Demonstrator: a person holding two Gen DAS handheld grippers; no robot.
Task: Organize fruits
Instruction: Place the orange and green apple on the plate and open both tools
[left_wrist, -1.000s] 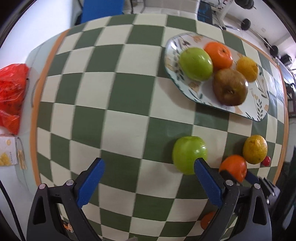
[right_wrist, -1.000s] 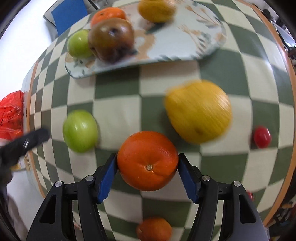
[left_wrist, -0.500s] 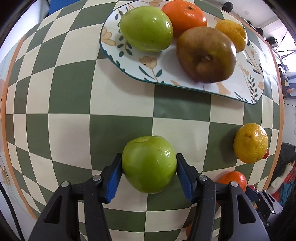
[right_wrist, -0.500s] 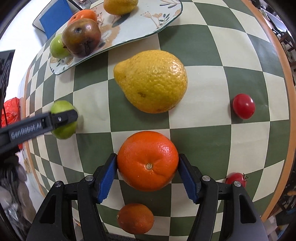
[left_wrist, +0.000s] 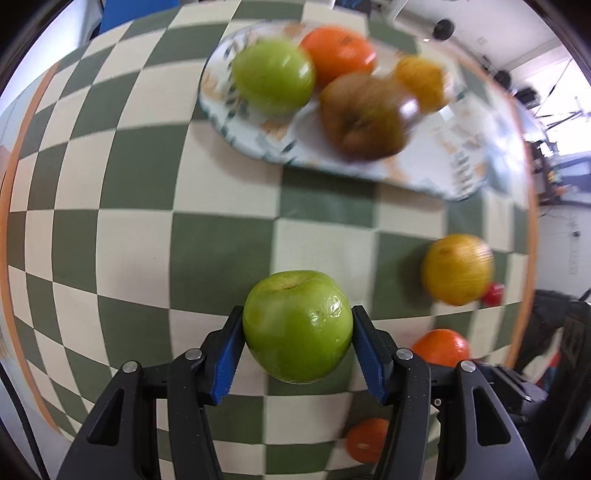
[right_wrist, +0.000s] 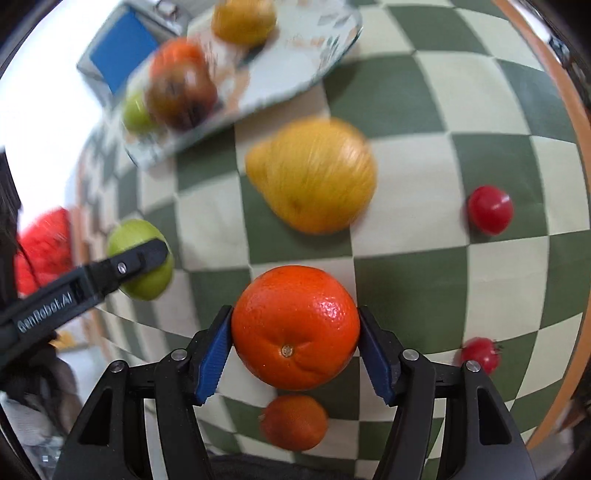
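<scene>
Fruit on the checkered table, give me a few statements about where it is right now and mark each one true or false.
1. The left hand-held gripper is shut on a green apple. True.
2. The right hand-held gripper holds a lemon. False: it grips an orange; the large yellow citrus lies on the tablecloth.
3. The plate holds four fruits. True.
4. Two small red tomatoes lie on the cloth. True.
5. The plate carries no green fruit. False: a green apple on the plate sits there.

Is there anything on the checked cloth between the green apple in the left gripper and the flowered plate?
Nothing visible: only bare checked cloth lies between the green apple in the left gripper and the flowered plate.
</scene>
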